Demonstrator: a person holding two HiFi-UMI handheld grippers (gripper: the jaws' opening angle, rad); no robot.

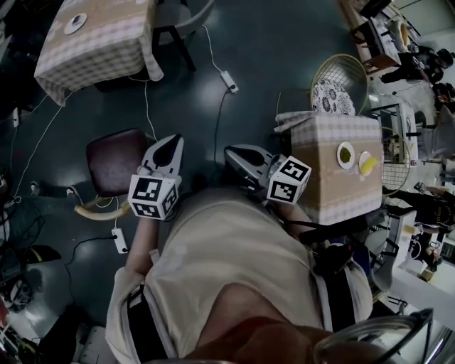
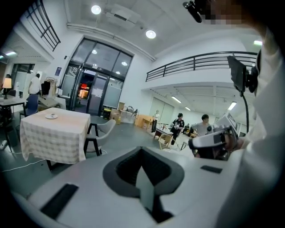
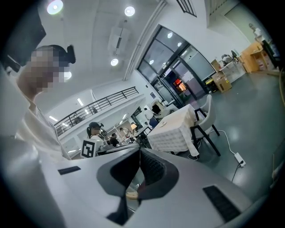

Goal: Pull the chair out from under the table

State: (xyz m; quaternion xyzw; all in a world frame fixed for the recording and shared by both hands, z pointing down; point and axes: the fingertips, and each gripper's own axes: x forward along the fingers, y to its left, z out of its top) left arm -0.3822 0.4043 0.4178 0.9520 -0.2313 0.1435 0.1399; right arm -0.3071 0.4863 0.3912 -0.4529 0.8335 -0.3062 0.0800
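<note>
Head view, left gripper point(image 1: 170, 144): centre-left of the frame, jaws pressed together to a point with nothing between them, over dark floor.
Head view, right gripper point(image 1: 233, 154): centre, just right of the left one and apart from it, jaws together, empty.
Head view, grey chair point(image 1: 178, 15): top edge of the frame, drawn up to the right side of the far table point(image 1: 96, 43), well apart from both grippers.
Head view, maroon chair point(image 1: 114, 165): left of centre, standing free on the floor, just left of the left gripper and not touched by it.
Head view, near table point(image 1: 334, 185): right of centre, checked cloth, small dishes on top.
Head view, power strip point(image 1: 229, 80): on the floor above centre, its white cable trailing.

Left gripper view, left gripper point(image 2: 142, 150): bottom centre, jaws closed on each other, holding nothing.
Left gripper view, grey chair point(image 2: 101, 130): left of centre, seat front tucked to the cloth edge of the far table point(image 2: 53, 136).
Left gripper view, plate point(image 2: 51, 116): on the far table's top.
Left gripper view, right gripper point(image 2: 213, 139): right of centre.

Right gripper view, right gripper point(image 3: 139, 152): bottom centre, jaws meeting, nothing gripped.
Right gripper view, grey chair point(image 3: 207, 113): right of centre, against the far table point(image 3: 171, 132).
Right gripper view, power strip point(image 3: 239, 159): on the floor at the lower right.
</note>
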